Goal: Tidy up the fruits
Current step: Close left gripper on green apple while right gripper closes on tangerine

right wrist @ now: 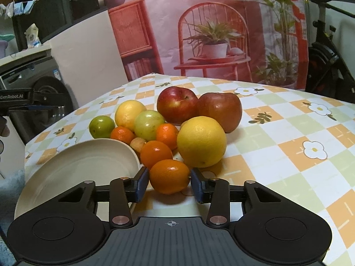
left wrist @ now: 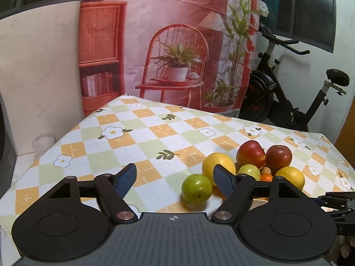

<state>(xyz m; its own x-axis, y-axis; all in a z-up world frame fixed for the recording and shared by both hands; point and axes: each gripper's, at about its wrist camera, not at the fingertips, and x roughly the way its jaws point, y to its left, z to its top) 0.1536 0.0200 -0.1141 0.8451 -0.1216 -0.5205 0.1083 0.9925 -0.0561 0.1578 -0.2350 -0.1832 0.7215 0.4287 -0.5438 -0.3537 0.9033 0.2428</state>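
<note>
Checkered flower-print tablecloth [right wrist: 288, 133] covers the table. On it, cream plate [right wrist: 77, 168], empty, just left of the fruit pile.

Fruit pile, placed from the plate:
- Two red apples [right wrist: 177, 107] at the far right, touching each other.
- Large yellow citrus [right wrist: 201, 141] right of the plate, in front of the apples; second yellow citrus [right wrist: 129, 114] beyond the plate.
- Pale green fruit [right wrist: 149, 124] between the two citrus.
- Small green fruit [right wrist: 101, 126] off the plate's far edge.
- Near orange mandarin [right wrist: 169, 176] just right of the plate's rim.

Right gripper [right wrist: 168, 182]: fingers narrowed around the near mandarin, blue pads at its two sides, right pad touching; left-side contact unclear.

Left gripper [left wrist: 175, 177]: fingers spread wide, holding nothing. The small green fruit [left wrist: 196, 188] lies between them, nearer the right finger, touching neither.
</note>
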